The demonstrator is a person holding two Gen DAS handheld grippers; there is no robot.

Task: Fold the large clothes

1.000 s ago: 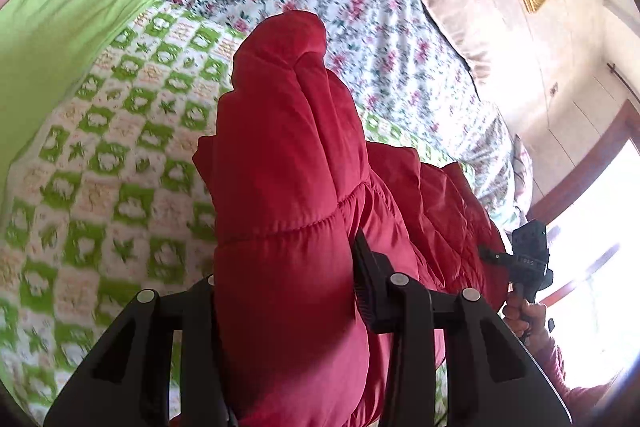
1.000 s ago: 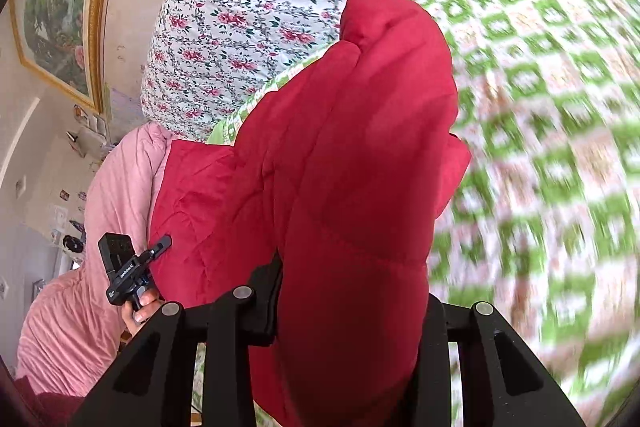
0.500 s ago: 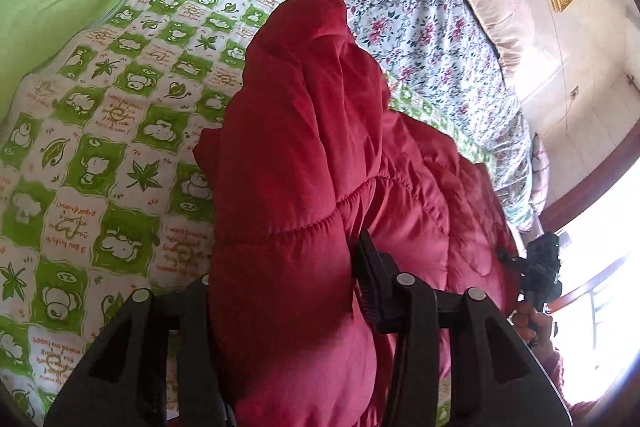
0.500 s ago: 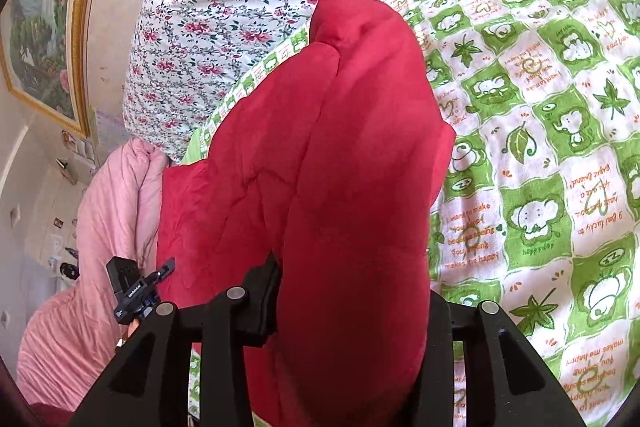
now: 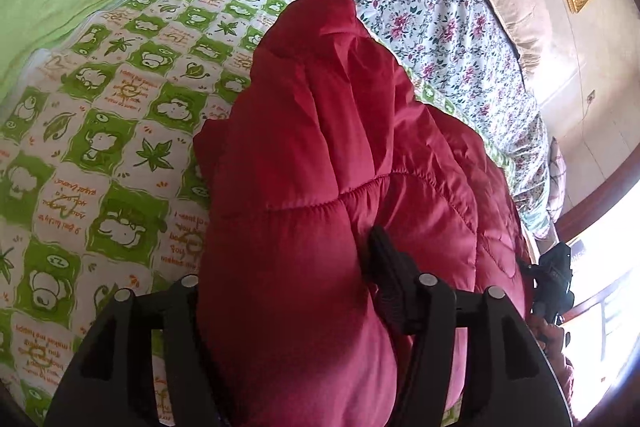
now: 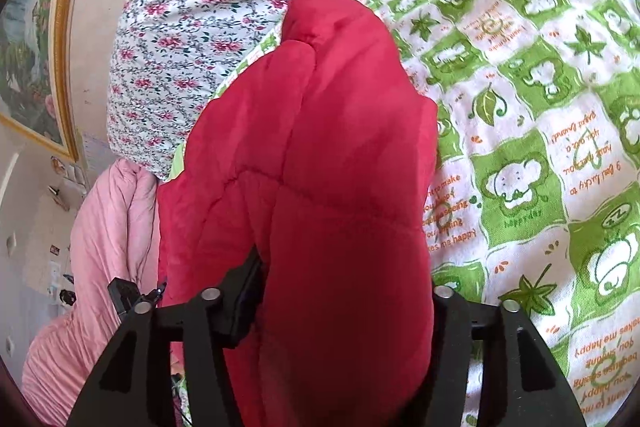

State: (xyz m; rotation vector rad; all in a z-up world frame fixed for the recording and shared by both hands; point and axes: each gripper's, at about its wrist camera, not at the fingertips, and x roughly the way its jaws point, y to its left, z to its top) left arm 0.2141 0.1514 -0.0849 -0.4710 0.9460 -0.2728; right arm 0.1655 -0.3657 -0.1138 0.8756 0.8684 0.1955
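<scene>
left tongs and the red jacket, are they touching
Touching. The left wrist view shows the left tongs clamped on the red jacket, padding bulging between both fingers.

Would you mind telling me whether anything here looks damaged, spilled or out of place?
Nothing stands out. The red padded jacket is bunched, gripped by the left gripper and right gripper, above the green checked quilt; no tears or spills show.

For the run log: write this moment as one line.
phase: fold in progress | left tool: shut on red puffer jacket | right tool: shut on red puffer jacket | surface: green-checked cartoon bedspread
</scene>
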